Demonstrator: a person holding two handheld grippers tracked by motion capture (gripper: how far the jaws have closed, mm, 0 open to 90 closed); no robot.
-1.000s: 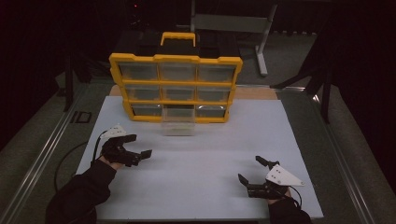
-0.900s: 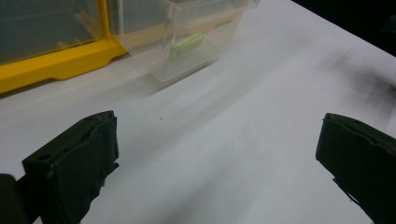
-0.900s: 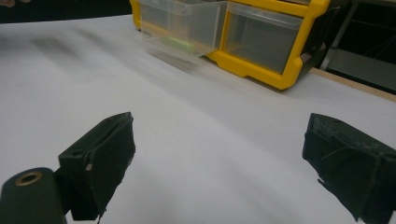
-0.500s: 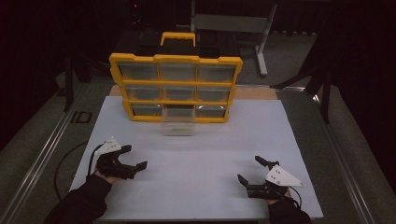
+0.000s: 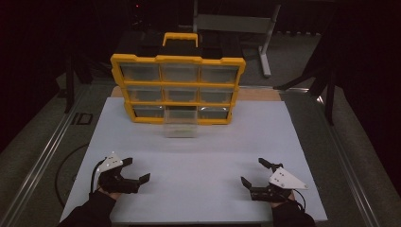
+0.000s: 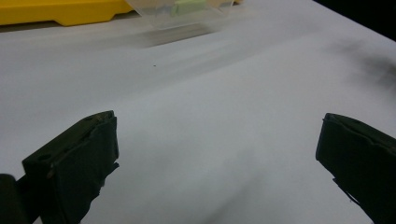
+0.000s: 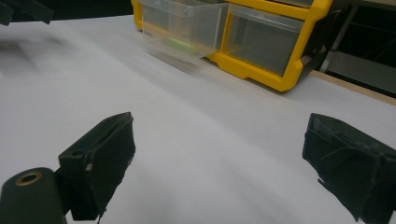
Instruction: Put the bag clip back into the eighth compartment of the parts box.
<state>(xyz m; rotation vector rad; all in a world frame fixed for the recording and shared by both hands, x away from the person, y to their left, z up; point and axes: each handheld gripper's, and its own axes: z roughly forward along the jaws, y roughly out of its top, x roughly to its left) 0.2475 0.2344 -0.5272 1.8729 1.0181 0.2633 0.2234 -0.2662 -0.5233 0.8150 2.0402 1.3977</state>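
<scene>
High view: left claw [image 5: 136, 171] & right claw [image 5: 253, 173] both wide, empty, low on counter [image 5: 208, 146], well apart from pulled-out drawer [image 5: 180, 122] of yellow organizer [image 5: 178, 89].

Left gripper view: drawer [image 6: 180, 11] far ahead.

Right gripper view: drawer [image 7: 183, 29] holds green item [image 7: 180, 45]; likely pre-reach, next move: go forward.

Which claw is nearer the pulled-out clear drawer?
Left, narrowly. The left claw sits below-left of the pulled-out drawer; the right claw lies farther off, below-right. Both open.
</scene>
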